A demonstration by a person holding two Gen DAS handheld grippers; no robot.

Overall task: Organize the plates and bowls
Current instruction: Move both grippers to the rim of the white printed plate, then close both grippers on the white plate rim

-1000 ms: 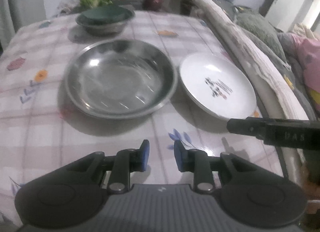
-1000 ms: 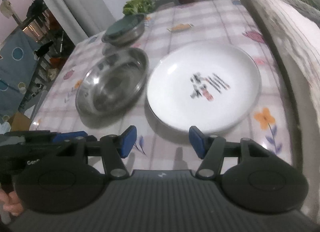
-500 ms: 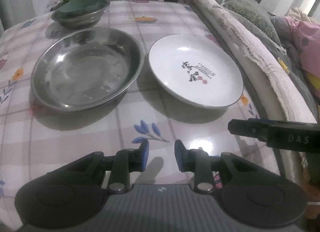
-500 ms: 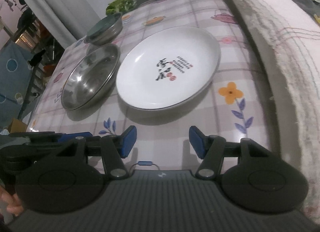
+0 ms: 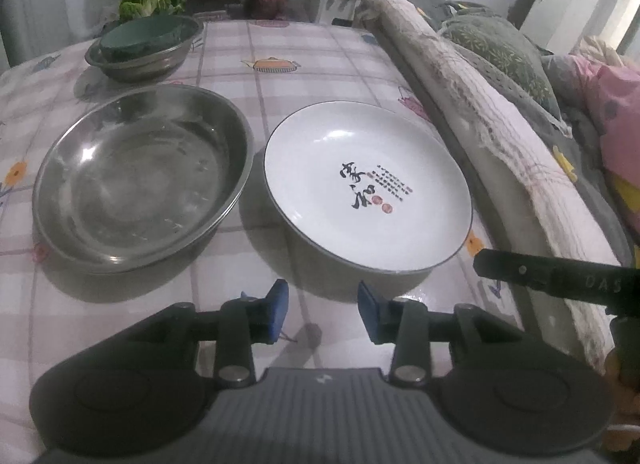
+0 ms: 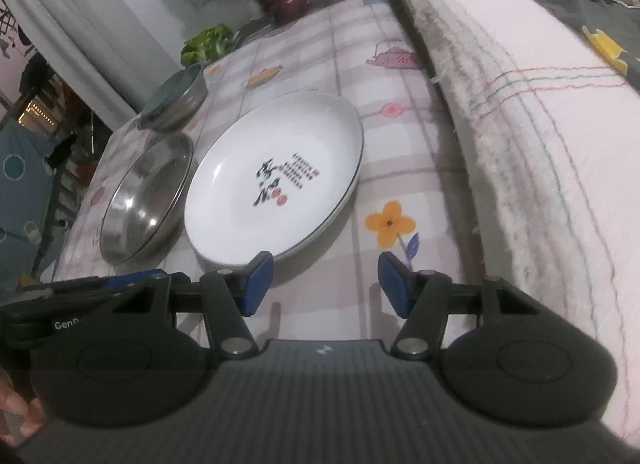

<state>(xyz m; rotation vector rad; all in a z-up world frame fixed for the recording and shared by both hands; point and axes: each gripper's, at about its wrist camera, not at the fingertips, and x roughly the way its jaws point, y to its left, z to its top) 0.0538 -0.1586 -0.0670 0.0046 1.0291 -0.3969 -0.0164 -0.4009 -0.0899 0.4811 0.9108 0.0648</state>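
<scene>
A white plate with black writing (image 5: 368,183) (image 6: 276,179) lies on the checked tablecloth, right of a wide steel dish (image 5: 140,175) (image 6: 146,191). Farther back a small steel bowl (image 5: 148,49) (image 6: 176,103) holds a dark green bowl (image 5: 140,37). My left gripper (image 5: 323,310) hovers just short of the plate's near rim, its jaws opening with nothing between them. My right gripper (image 6: 325,284) stands open and empty at the plate's near right rim; its left finger overlaps the rim in the picture. The right gripper's black finger (image 5: 556,278) shows at the right of the left wrist view.
A rolled quilt (image 5: 480,123) (image 6: 520,103) runs along the table's right edge, with bedding behind it. Green leafy vegetables (image 5: 150,1) (image 6: 208,41) and a dark red round thing (image 5: 266,1) sit at the far end. A curtain (image 6: 60,15) hangs left.
Both grippers have come nearer to the white plate and shifted right. The left gripper's fingers have spread wider. The right wrist view has rolled.
</scene>
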